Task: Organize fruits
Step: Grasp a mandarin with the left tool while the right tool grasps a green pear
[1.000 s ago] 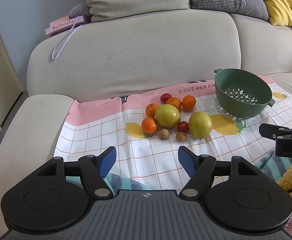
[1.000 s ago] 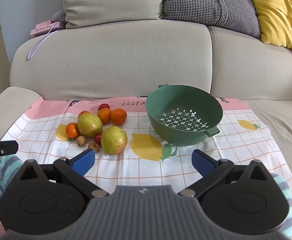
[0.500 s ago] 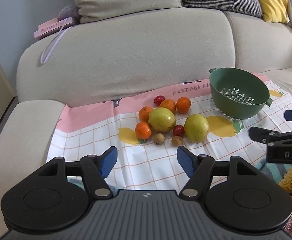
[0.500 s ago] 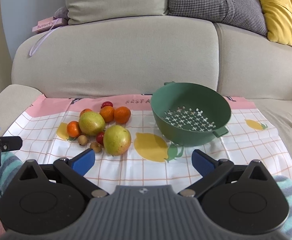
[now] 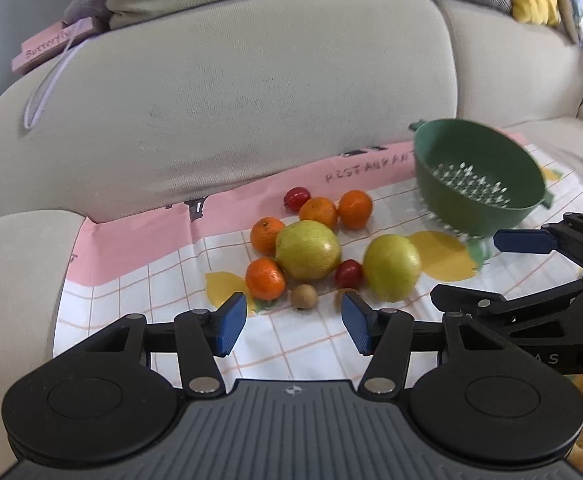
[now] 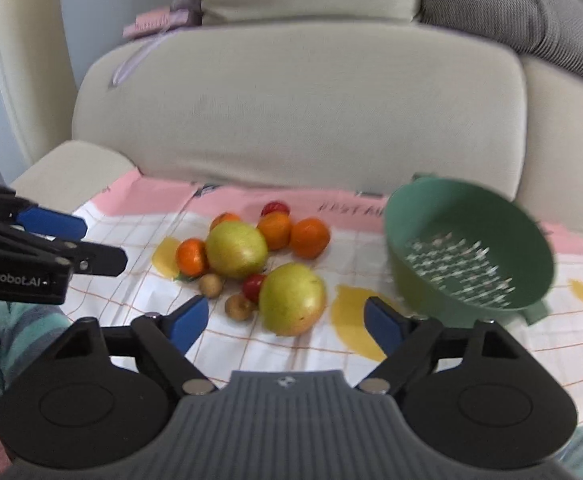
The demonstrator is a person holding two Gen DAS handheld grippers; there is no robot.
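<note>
**A:** Why all the fruit dumped in one pile on the checked cloth [image 5: 139, 304] instead of in the green colander [image 5: 476, 184]?

**B:** Looks like a sorting job barely started. Colander empty, sitting tilted on the cloth to the right of the pile, well apart from it. Probably parked there as the drop-off spot.

**A:** And the grippers?

**B:** Both hovering short of the pile, touching nothing. Left gripper [image 5: 294, 322] lined up near the small brown ones, jaws just been narrowing, nothing between them. Right gripper [image 6: 287, 320] aimed at the nearer green pear [image 6: 292, 298], jaws also just been closing in, not yet pinching it.

**A:** Headcount?

**B:** Two green pears, four oranges [image 5: 265, 278], two little red fruits [image 5: 348, 273], two small brown ones [image 5: 303, 297]. Ten total, none in the colander.
</note>
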